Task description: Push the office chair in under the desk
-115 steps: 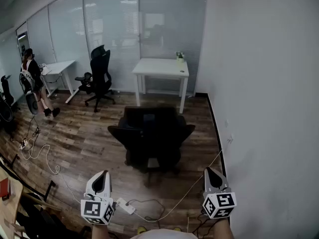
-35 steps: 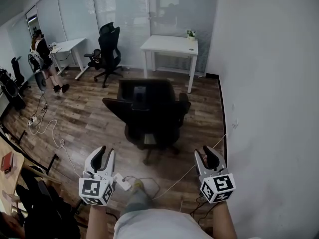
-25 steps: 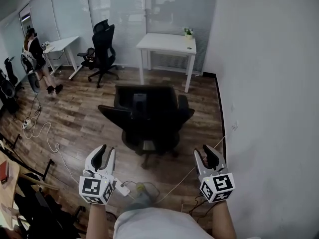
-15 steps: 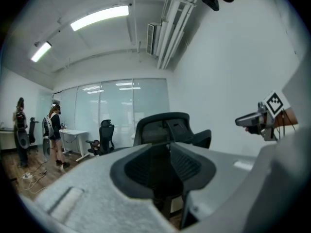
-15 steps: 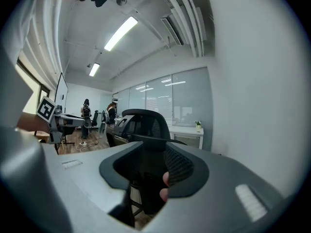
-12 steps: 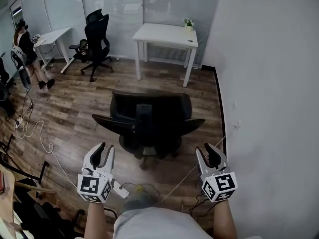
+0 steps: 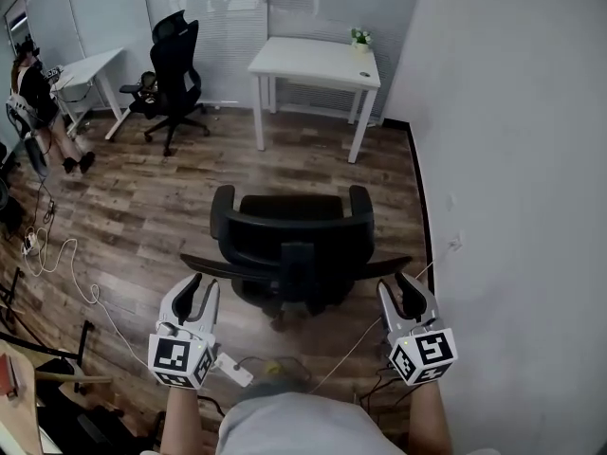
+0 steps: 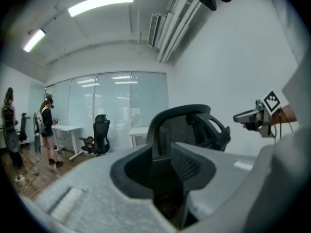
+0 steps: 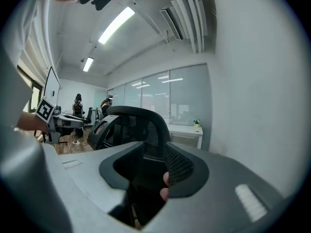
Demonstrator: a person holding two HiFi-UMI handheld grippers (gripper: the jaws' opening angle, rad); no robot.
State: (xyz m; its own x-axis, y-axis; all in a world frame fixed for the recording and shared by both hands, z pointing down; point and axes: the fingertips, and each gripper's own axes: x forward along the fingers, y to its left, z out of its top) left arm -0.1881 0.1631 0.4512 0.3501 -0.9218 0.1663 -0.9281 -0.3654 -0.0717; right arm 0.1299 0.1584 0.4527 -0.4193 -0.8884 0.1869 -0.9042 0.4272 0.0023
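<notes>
Office chair (image 7: 294,245) — just ahead of your left gripper (image 7: 203,285) and right gripper (image 7: 396,284), between neither's jaws — both pairs parted, empty.

Black office chair (image 7: 294,237), white surface (image 7: 303,61), brown plank floor (image 7: 142,207); my left hand-held gripper (image 7: 201,287) and right hand-held gripper (image 7: 402,285) carry black-and-white square markers.

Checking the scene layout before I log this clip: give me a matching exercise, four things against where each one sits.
Things:
1. nearest office chair
2. potted plant
3. far office chair
4. power strip

Places:
A. on top of the white desk
B. on the floor, close to the left claw
C. by the glass wall
D. out in front of the white desk, not under it

Pairs: 1-D, 2-A, 3-C, 4-B
</notes>
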